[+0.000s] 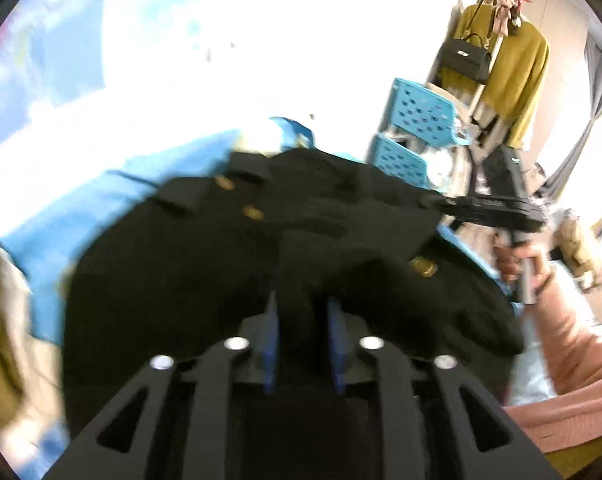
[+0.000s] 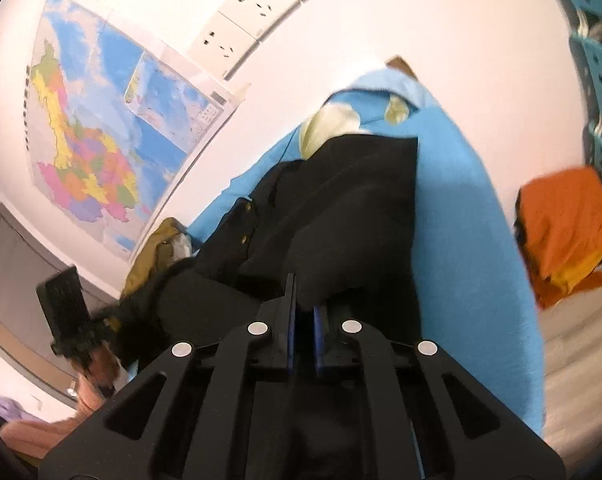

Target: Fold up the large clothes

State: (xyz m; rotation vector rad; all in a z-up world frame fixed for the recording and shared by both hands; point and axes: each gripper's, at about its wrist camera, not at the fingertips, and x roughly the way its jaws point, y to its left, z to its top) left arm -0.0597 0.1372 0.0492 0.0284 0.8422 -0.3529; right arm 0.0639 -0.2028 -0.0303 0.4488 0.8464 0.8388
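Black coat (image 1: 205, 264) lies spread on the blue sheet (image 1: 61, 216), gold buttons up. Going L to R from the coat: L gripper (image 1: 303, 320) pinches a bunched fold at its near edge; R gripper (image 2: 304, 312) has jaws nearly together on cloth at the other near edge. I'd lift both w/ even tension and carry the edge straight over, so it doesn't skew. Right of the coat, blue perforated baskets (image 1: 421, 112) are stacked; contents too blurred to tell. Orange folded clothes (image 2: 565, 216) sit beyond.
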